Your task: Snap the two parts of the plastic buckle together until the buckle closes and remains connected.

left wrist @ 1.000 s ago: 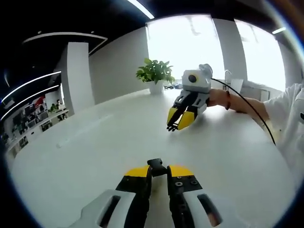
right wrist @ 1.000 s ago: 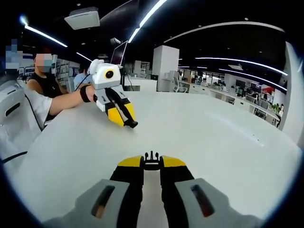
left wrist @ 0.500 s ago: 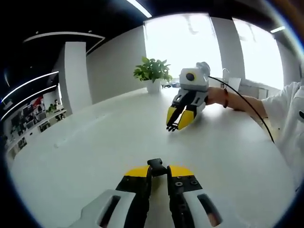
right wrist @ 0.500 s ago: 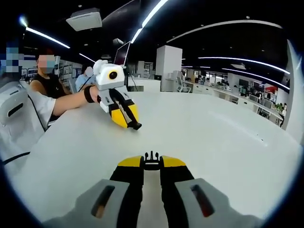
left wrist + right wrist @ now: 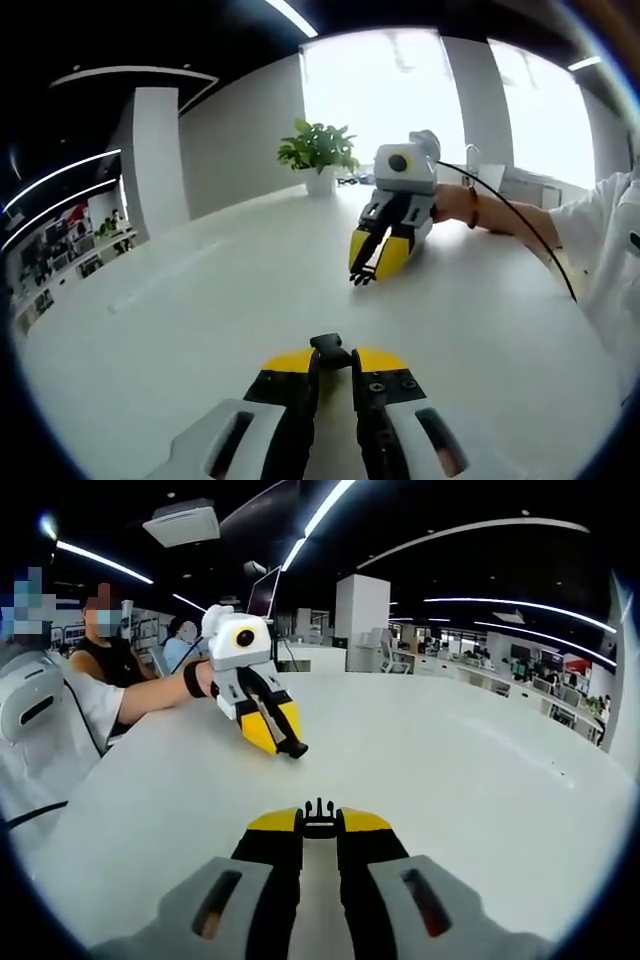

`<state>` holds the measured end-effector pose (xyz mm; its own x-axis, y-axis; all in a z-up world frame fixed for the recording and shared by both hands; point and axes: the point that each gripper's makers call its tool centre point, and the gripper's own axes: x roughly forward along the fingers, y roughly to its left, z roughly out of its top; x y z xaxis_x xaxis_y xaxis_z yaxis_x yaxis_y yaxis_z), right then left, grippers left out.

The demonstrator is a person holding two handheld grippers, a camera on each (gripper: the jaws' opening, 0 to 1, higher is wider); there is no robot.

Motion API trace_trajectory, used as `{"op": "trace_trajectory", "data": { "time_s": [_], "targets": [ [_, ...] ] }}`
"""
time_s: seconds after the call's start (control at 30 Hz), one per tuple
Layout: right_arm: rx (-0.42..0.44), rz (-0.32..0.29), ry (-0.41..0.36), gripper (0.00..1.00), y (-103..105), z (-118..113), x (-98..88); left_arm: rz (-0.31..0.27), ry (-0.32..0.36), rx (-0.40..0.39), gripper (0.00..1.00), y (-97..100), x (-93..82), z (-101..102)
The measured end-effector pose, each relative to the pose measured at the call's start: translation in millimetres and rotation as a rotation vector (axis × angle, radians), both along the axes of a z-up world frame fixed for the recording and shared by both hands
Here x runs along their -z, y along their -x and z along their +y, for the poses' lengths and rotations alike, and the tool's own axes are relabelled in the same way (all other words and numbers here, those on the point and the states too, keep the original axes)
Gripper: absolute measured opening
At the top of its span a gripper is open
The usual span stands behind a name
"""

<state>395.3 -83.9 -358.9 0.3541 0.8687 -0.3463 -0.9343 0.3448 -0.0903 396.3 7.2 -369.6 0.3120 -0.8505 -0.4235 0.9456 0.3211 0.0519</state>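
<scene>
1. In the left gripper view, our left gripper point(image 5: 335, 357) has its yellow-tipped jaws pinching a black buckle socket point(image 5: 330, 347), held above the near part of the white table point(image 5: 200, 300). Across the table toward its far edge, our right gripper point(image 5: 368, 266) also appears, gripping a small dark piece at its tips. A potted plant point(image 5: 320, 160) stands at the far edge; its white pot is the one container we see, holding only the plant.

2. In the right gripper view, our right gripper point(image 5: 320, 825) is pinching the pronged buckle half point(image 5: 319, 813), its prongs pointing forward. Our left gripper point(image 5: 285, 742) hangs well apart over the table, its dark piece at the tips.

3. We judge the risks to be these: the halves are still well apart, so a tilted approach could jam the prongs against the socket rim, and pushing hard on a thin pinch could twist a piece out of the jaws.
</scene>
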Motion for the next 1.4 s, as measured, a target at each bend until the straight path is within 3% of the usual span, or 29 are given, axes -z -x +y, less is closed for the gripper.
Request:
{"op": "trace_trajectory", "data": {
  "time_s": [1.4],
  "targets": [
    [-0.077, 0.006, 0.011, 0.12, 14, 21, 3.2, 0.011, 0.021, 0.085, 0.12, 17.9, -2.8, -22]
  ]
}}
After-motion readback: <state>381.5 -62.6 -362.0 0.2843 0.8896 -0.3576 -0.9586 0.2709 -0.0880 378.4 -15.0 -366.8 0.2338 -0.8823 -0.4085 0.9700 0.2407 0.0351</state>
